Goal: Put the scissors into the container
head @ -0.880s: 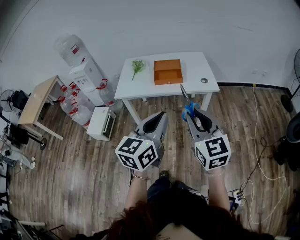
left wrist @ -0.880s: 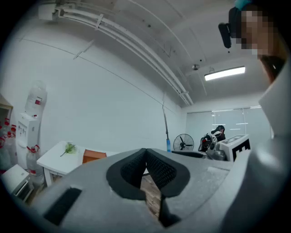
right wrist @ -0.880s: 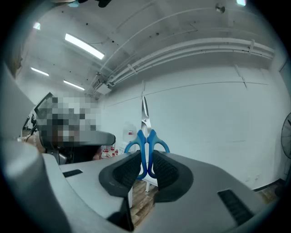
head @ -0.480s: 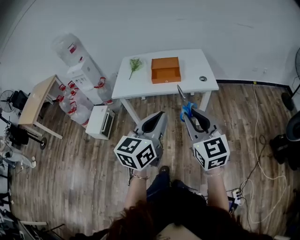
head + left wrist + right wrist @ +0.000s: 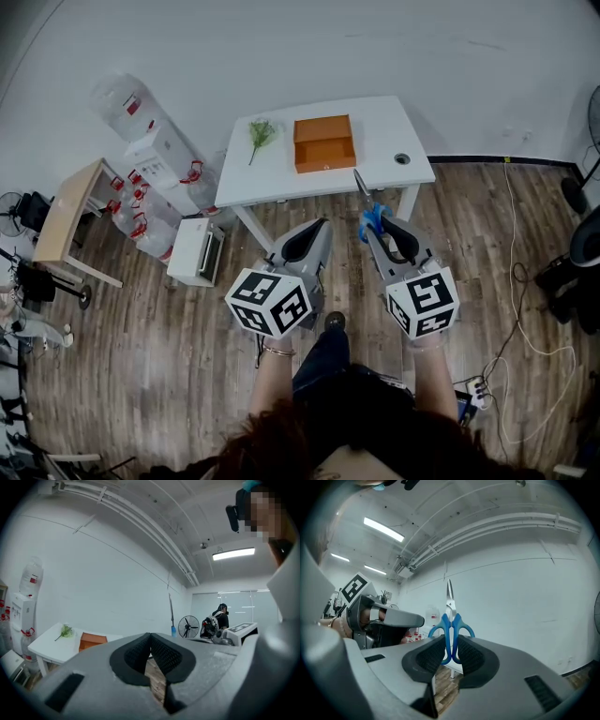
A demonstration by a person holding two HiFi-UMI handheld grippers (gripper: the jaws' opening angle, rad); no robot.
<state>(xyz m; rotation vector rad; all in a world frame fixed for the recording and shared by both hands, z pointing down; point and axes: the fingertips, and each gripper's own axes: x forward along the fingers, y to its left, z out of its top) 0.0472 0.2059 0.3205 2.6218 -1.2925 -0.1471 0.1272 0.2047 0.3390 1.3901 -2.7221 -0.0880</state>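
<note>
Blue scissors (image 5: 451, 623), handle-pinched in right gripper (image 5: 377, 227), may pivot loose before box (image 5: 324, 142) at 11 o'clock; left gripper (image 5: 317, 229) clenched empty.

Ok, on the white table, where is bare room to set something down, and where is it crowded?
Widest bare patch: the white table top between the open orange box and the right edge, behind the small round grey object. Another strip runs along the near edge in front of the green sprig. The sprig-to-box gap is tight.

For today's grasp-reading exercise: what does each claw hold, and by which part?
Right claw grips the scissors by their blue handles, blades forward. Left claw is shut, empty.
</note>
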